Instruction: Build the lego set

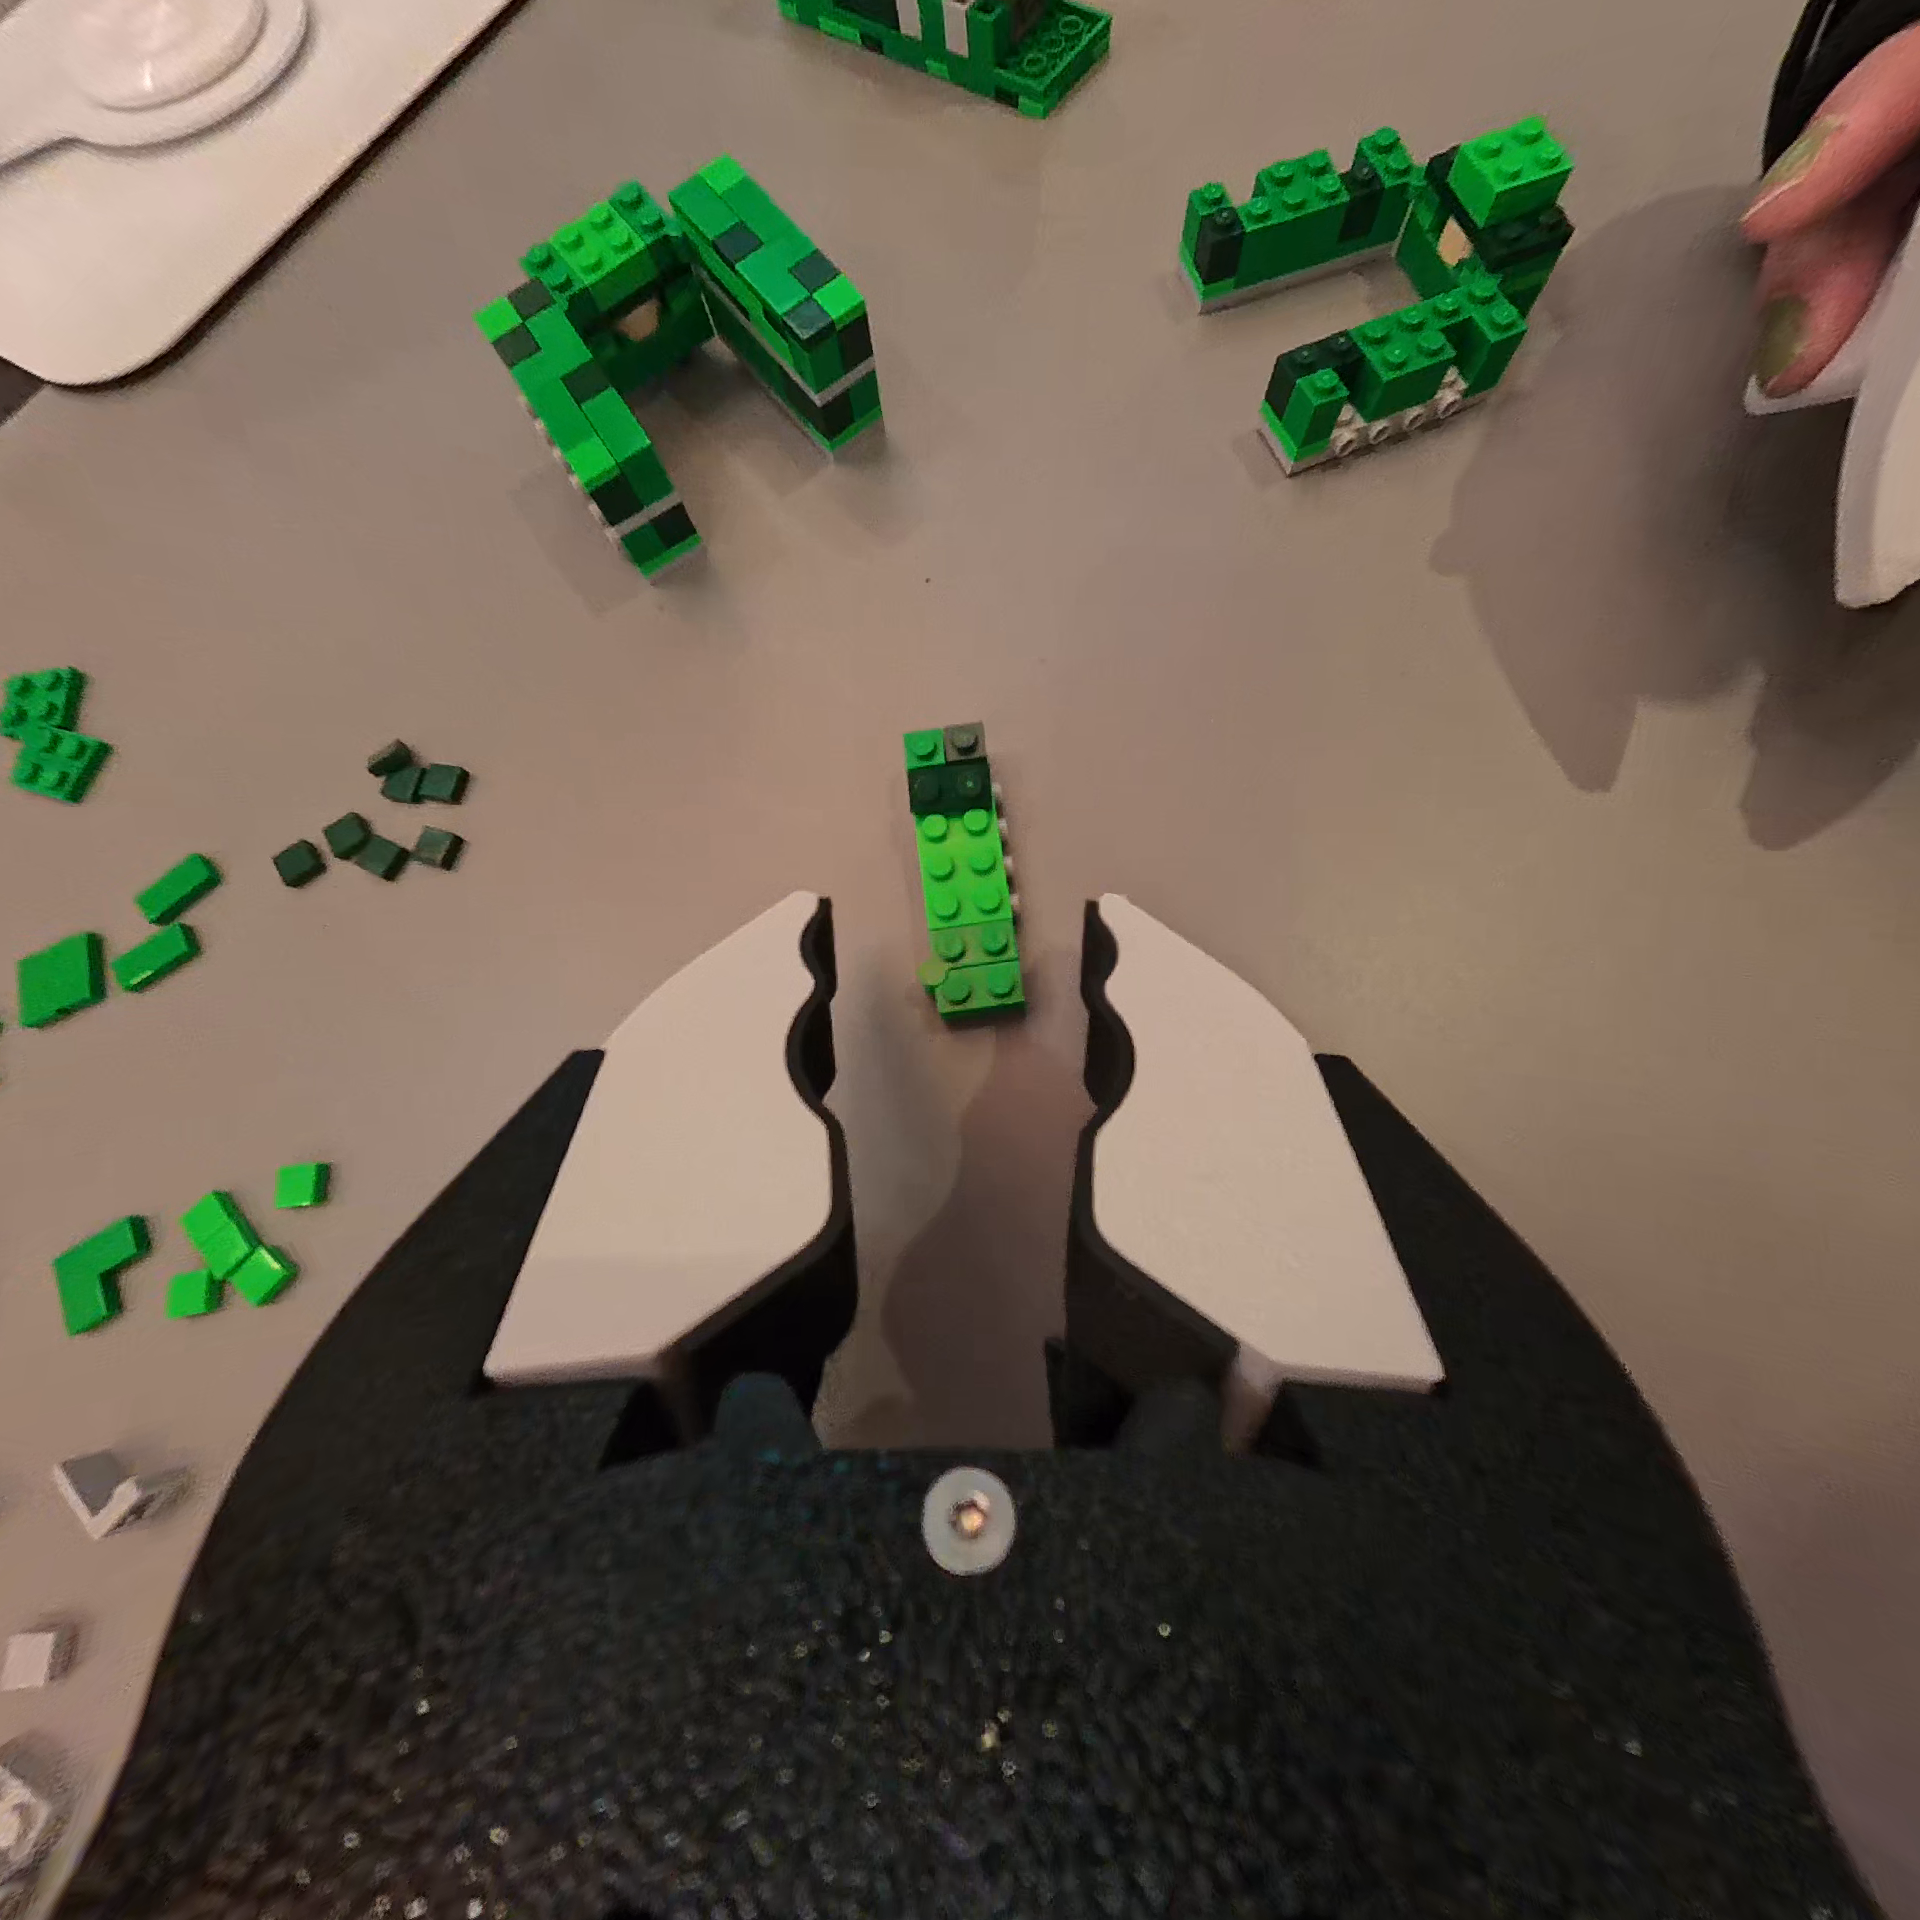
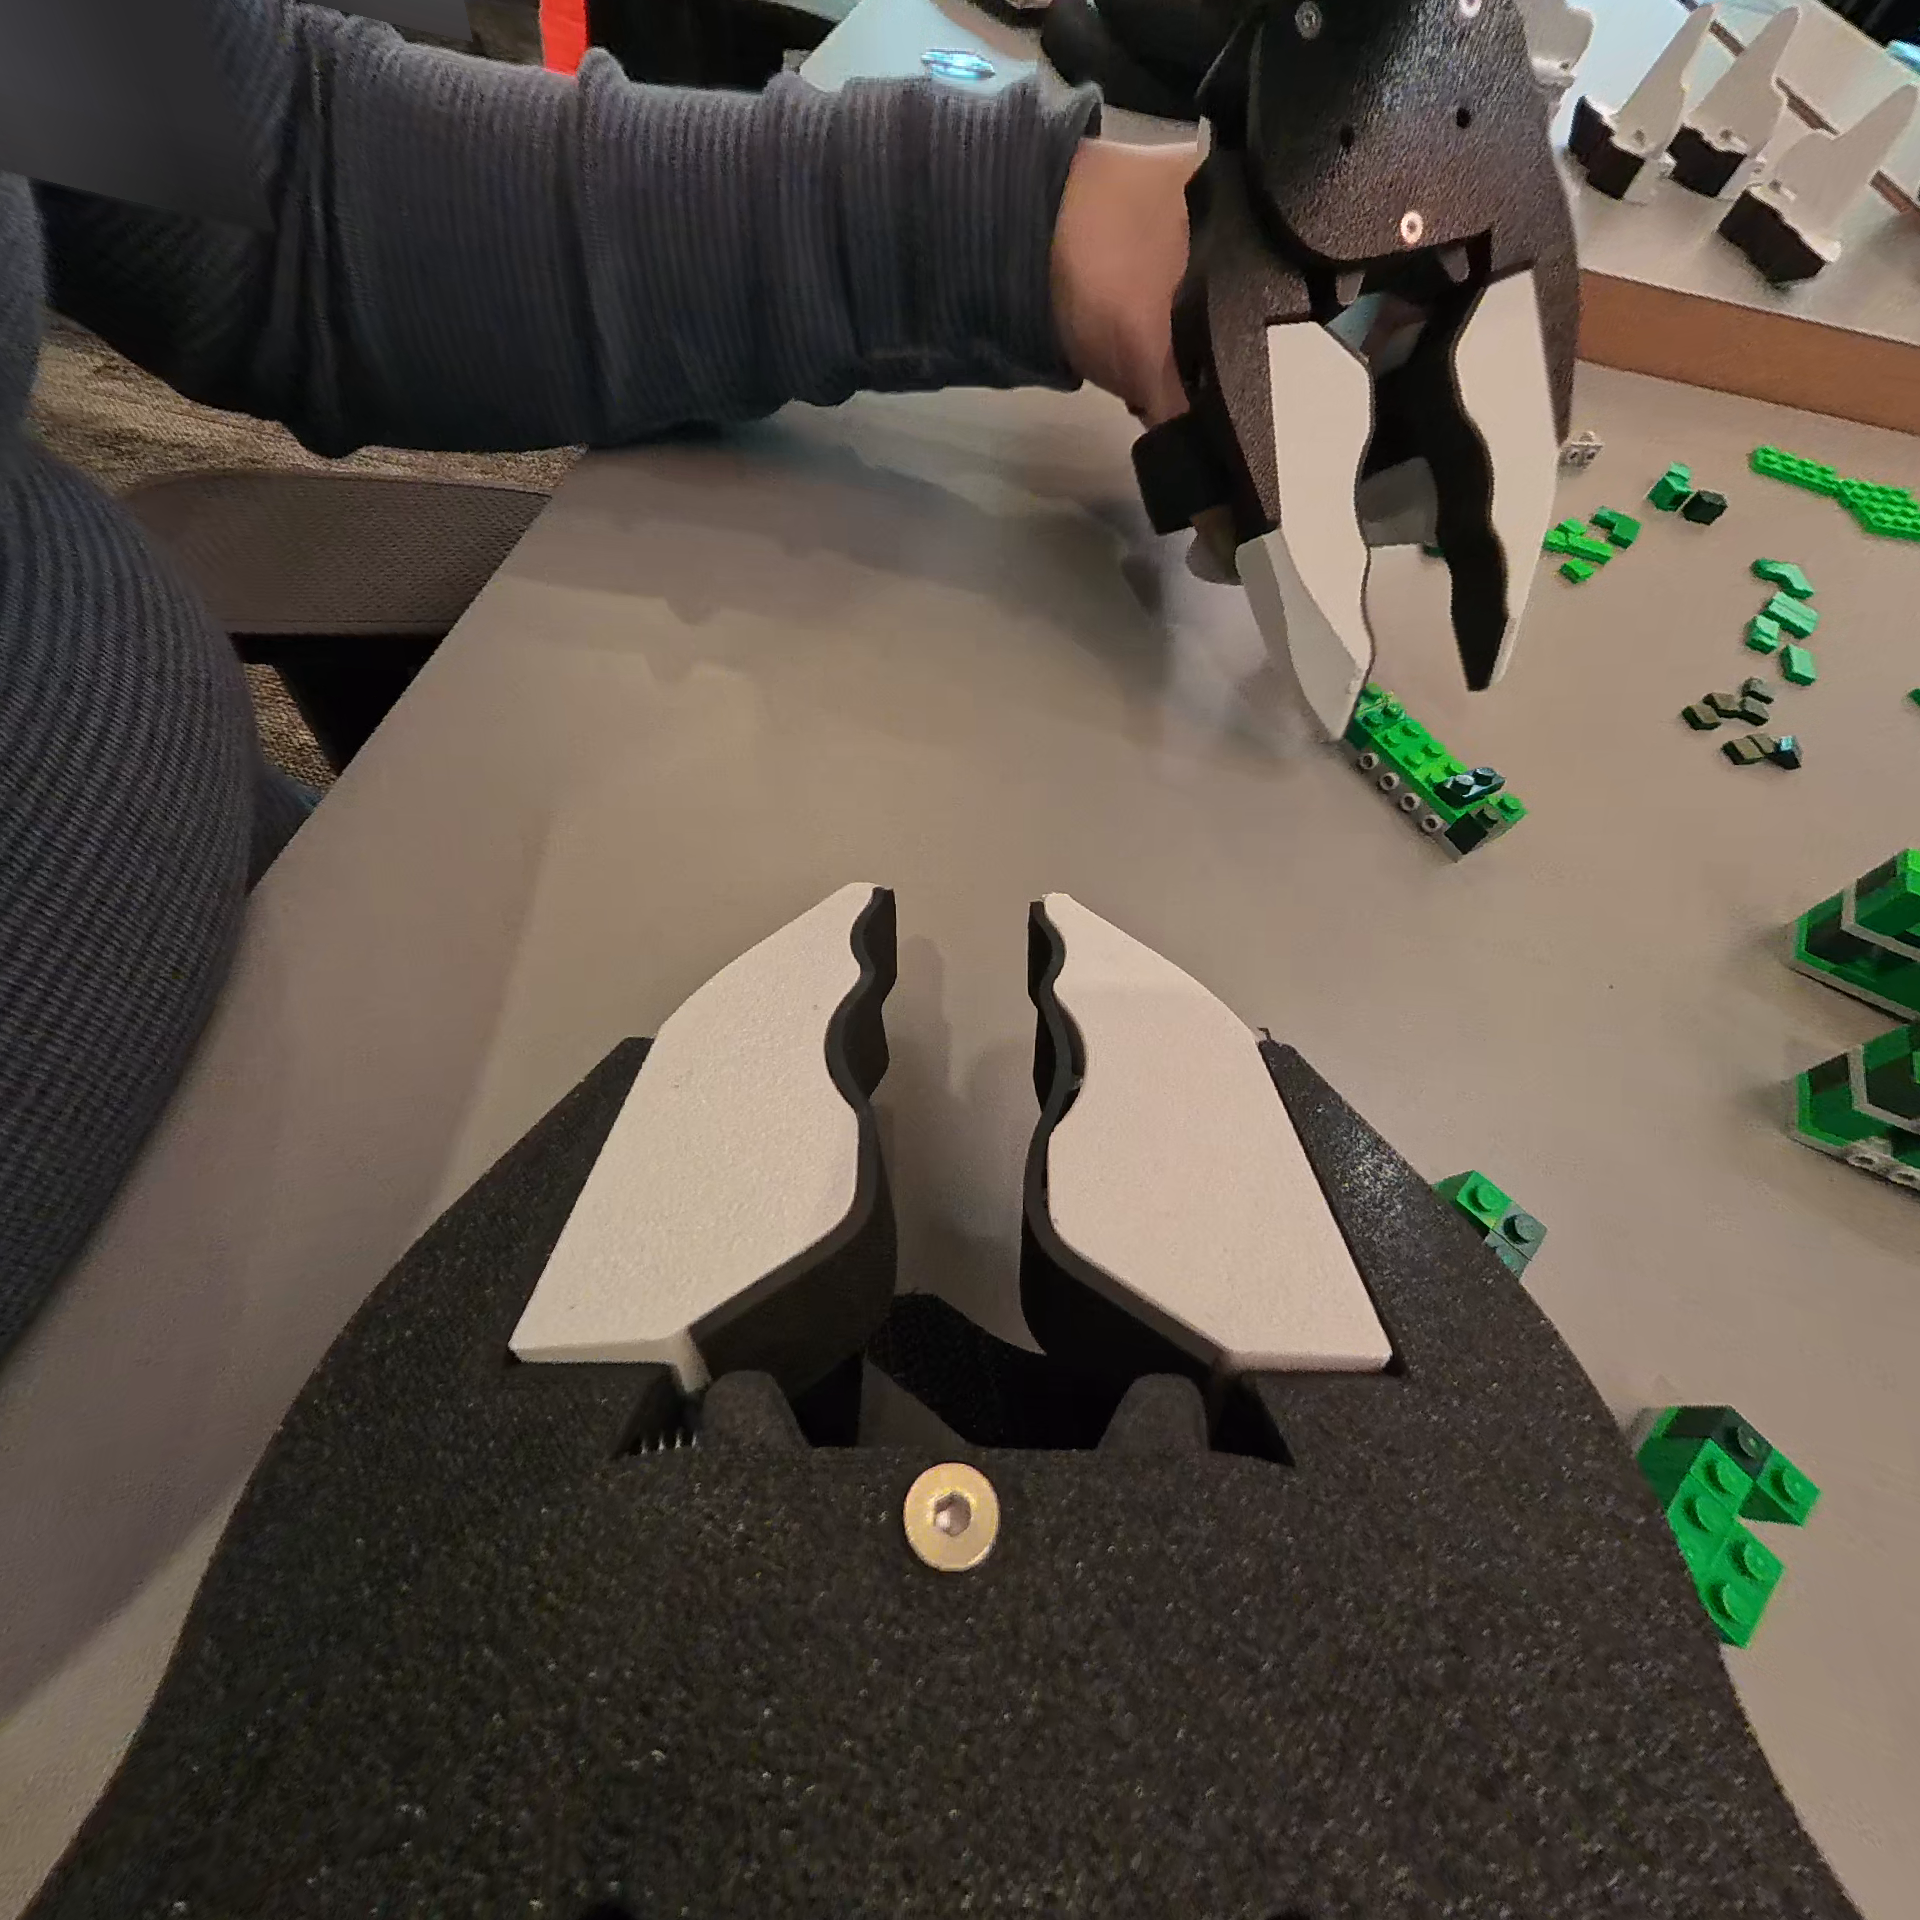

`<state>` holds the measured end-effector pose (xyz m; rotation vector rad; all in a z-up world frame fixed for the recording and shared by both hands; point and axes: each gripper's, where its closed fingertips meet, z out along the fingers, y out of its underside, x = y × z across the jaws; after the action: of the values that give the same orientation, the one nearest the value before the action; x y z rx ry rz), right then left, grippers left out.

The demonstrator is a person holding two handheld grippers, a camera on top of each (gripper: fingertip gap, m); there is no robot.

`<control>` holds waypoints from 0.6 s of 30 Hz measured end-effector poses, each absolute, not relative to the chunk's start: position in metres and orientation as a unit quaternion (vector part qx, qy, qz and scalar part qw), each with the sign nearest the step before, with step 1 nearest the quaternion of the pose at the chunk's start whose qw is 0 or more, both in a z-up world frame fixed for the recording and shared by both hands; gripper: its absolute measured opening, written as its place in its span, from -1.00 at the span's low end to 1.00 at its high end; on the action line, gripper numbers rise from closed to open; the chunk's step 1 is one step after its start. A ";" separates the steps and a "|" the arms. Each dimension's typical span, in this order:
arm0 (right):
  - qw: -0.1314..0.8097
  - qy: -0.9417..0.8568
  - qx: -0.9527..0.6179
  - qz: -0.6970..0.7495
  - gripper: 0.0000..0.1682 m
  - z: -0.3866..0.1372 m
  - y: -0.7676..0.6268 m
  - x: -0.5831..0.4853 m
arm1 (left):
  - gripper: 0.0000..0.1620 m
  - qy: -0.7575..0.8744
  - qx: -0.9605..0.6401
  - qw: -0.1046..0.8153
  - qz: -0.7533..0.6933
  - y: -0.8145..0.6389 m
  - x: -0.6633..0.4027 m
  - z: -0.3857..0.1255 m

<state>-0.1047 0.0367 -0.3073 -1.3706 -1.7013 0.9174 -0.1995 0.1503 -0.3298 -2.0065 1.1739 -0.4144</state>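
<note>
Left gripper [image 1: 956, 935] released, fingers apart, straddling the near end of the green strip [image 1: 966, 878] on the grey table [image 1: 1247, 727]. From the right wrist view, one fingertip just at that end; contact cannot be confirmed. Nothing held. Right gripper [image 2: 961, 925] also parted, empty, over bare table well off from the strip.

Strip: two studs wide, flat on the table, studs up, grey studded bricks along one side. Probably light and rigid, smooth-sided, so slippery under the pads. Joints between stacked plates likely to pop if twisted or levered. Best hold: across the two long sides near mid-length, squeezing square.

Count, working out from the strip:
- Beyond it, left: one arch-like green assembly [image 1: 675, 353].
- Beyond it, right: one U-shaped green wall section [image 1: 1382, 291].
- Farthest beyond: one green base section [image 1: 956, 47], partly cut off.
- Left of the strip: about seven dark tiles [image 1: 384, 821], roughly a dozen bright green loose pieces [image 1: 156, 935].
</note>
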 end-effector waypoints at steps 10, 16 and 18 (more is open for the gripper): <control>0.389 -0.655 -0.542 0.355 -0.72 -0.305 0.041 -0.105 | -0.66 0.457 -0.798 0.353 -0.172 0.150 -0.192 -0.342; 0.414 -0.637 -0.539 0.363 -0.72 -0.297 0.047 -0.104 | -0.77 0.448 -0.799 0.354 -0.188 0.151 -0.190 -0.343; 0.422 -0.636 -0.536 0.362 -0.72 -0.295 0.048 -0.104 | -0.77 0.449 -0.797 0.356 -0.190 0.150 -0.190 -0.343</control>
<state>-0.1036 0.0476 -0.2954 -1.3419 -1.5924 0.9059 -0.1895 0.1505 -0.3429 -2.0588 1.1605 -0.4908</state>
